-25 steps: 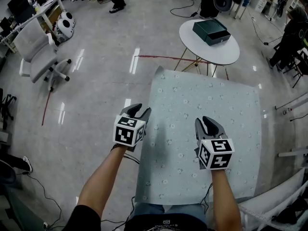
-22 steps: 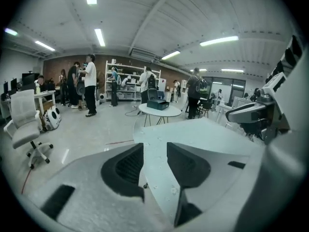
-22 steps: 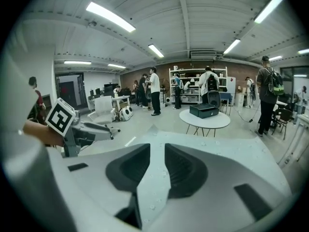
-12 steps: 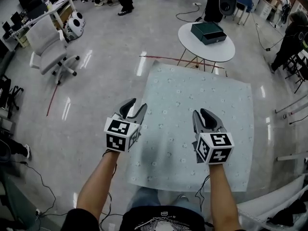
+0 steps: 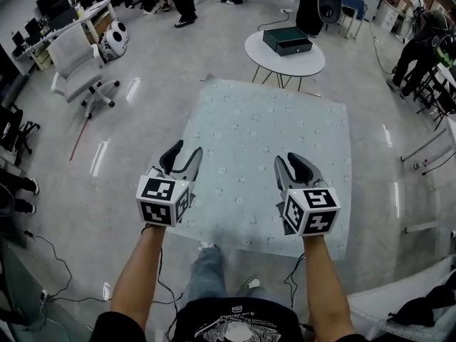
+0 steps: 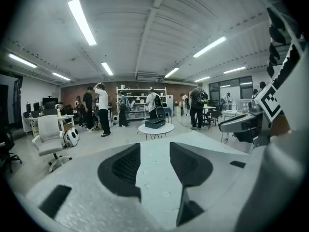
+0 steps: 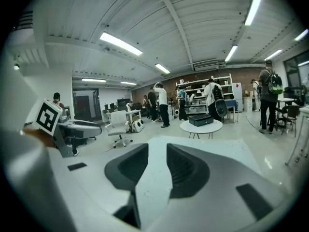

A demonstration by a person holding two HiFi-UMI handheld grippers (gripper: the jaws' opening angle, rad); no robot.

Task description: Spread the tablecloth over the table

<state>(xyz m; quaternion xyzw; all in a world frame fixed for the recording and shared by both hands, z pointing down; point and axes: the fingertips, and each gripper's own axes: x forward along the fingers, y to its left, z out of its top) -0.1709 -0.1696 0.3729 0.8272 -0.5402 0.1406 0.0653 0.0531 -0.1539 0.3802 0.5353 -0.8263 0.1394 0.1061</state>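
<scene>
A pale blue-green tablecloth (image 5: 263, 130) with a small flower print lies flat over the rectangular table and covers its top. My left gripper (image 5: 181, 155) hovers above the cloth's near left corner. Its jaws are opening, with nothing between them. My right gripper (image 5: 292, 167) hovers above the near edge further right, jaws also opening and empty. In the left gripper view the cloth (image 6: 155, 163) shows through the gap of the left gripper (image 6: 154, 166). The right gripper view shows the same cloth (image 7: 154, 173) past the right gripper (image 7: 157, 170).
Beyond the table's far edge stands a round white table (image 5: 285, 54) carrying a dark green box (image 5: 286, 40). A white office chair (image 5: 77, 63) is at far left. Several people stand at the back and right. Cables lie on the floor near my feet.
Both grippers have drawn back toward me and risen off the cloth. Their jaws stand a little wider. The cloth lies still, now seen whole.
</scene>
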